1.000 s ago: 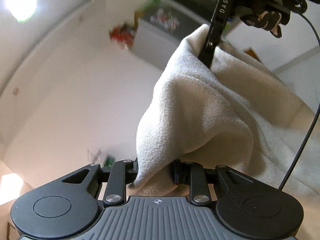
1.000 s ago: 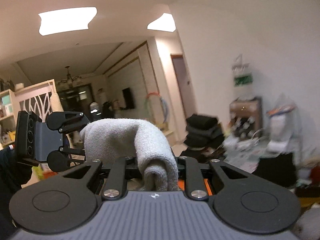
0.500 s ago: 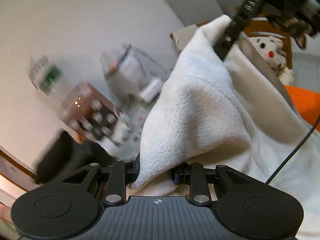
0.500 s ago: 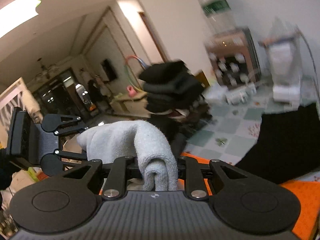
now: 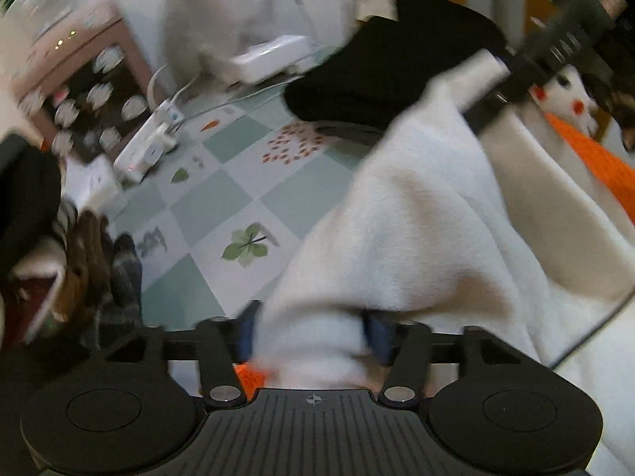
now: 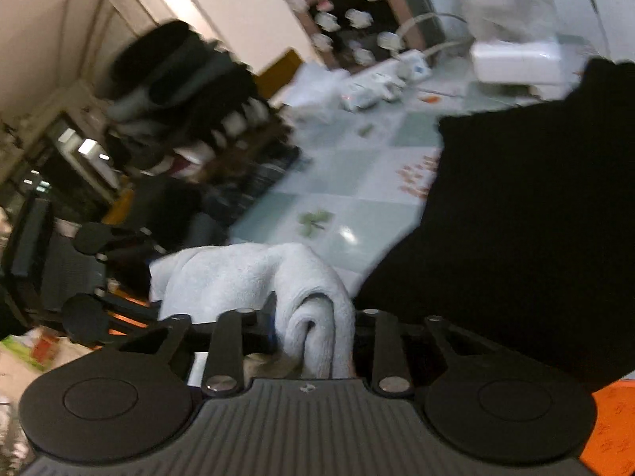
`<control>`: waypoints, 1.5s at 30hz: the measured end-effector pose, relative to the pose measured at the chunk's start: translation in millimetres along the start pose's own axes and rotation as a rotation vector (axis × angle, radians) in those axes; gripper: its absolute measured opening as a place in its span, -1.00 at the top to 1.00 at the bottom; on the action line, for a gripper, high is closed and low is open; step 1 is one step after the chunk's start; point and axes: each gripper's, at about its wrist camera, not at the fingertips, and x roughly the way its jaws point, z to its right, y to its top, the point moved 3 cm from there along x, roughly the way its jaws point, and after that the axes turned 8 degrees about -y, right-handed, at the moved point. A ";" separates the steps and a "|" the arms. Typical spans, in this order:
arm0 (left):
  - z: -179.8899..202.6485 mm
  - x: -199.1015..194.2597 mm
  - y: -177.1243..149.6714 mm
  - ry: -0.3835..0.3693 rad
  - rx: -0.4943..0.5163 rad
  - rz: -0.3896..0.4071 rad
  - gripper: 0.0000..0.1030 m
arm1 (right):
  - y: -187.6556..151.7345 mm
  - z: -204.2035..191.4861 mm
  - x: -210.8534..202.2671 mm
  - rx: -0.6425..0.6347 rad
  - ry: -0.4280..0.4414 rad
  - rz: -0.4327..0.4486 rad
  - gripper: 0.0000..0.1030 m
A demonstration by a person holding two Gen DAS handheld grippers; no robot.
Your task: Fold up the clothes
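White fleece cloth (image 5: 428, 230) hangs in air between both grippers. L gripper (image 5: 309, 337) has its jaws closed on one bunched edge of the cloth, and R gripper (image 6: 313, 333) is clamped on another edge, rolled into a thick fold. In the left wrist view the R gripper shows top right, biting the cloth at its upper end, so the held edge runs from L jaws up and to the right toward R; this is the long axis for now. Rest of the cloth drops down-right from that line, over an orange surface (image 5: 595, 158). Both hands are equally on it, no one is nearer.

Vs 1 s ago: grips are the same, but cameras pointed at wall and ceiling then, and now they look down on the tiled floor (image 5: 222, 206) and a black garment (image 6: 524, 214). Frames are blurred, so I judge the cloth is swinging down, prob. toward lay-down.
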 end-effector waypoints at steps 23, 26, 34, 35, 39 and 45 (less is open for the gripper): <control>34.2 -156.0 -117.5 -0.014 -0.424 0.313 -0.77 | -113.7 -70.1 -182.5 0.031 -0.265 0.208 -0.74; 49.1 -158.5 -133.9 -0.012 -0.428 0.304 -0.78 | -140.2 -75.6 -183.0 0.066 -0.283 0.202 -0.75; 91.7 -164.8 -181.5 -0.052 -0.430 0.271 -0.78 | -212.0 -111.1 -178.0 0.113 -0.312 0.184 -0.75; 97.4 -168.3 -189.1 -0.054 -0.425 0.266 -0.78 | -220.9 -119.0 -180.5 0.108 -0.312 0.185 -0.75; 121.7 -184.3 -220.5 -0.064 -0.405 0.251 -0.78 | -262.7 -146.9 -190.3 0.102 -0.327 0.176 -0.75; 159.2 -211.6 -265.8 -0.123 -0.417 0.260 -0.65 | -329.6 -186.2 -205.0 0.099 -0.363 0.153 -0.75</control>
